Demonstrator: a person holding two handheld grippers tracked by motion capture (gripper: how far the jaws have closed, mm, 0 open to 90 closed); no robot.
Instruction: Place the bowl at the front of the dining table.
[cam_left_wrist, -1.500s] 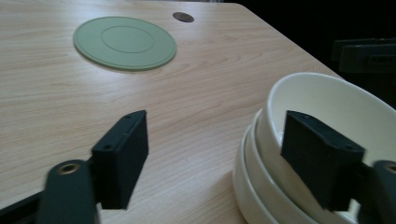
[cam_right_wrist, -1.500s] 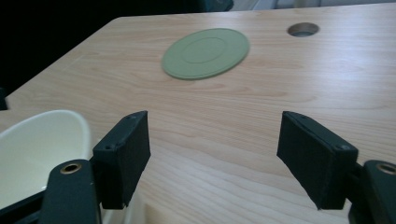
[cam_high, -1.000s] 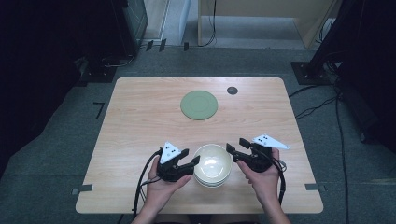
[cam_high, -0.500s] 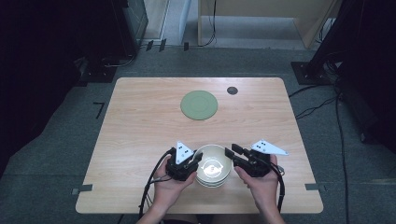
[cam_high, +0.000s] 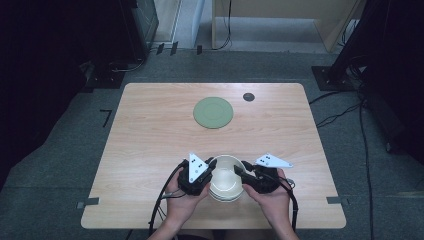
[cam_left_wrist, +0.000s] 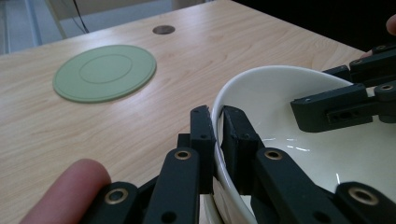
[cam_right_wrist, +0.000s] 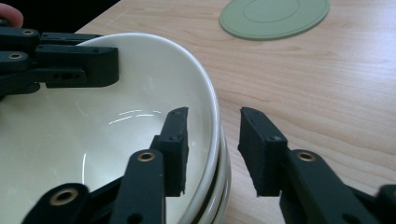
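2 stacked bowls (cam_high: 226, 180) sit at the table's (cam_high: 150, 130) near edge. Left gripper (cam_left_wrist: 218, 135) is clamped on the top bowl's rim, right gripper (cam_right_wrist: 212, 140) has just been closing around the opposite rim with a gap left. Lifting's not done yet. Green mat (cam_high: 213, 112) waits farther back; dark room, grey floor (cam_high: 60, 165).

Probably a lab or test room: a pale rounded wooden tabletop (cam_high: 150, 150) stands on grey carpet floor (cam_high: 60, 200), ringed by loose black cables (cam_high: 340, 107) and dark equipment stands (cam_high: 350, 50).
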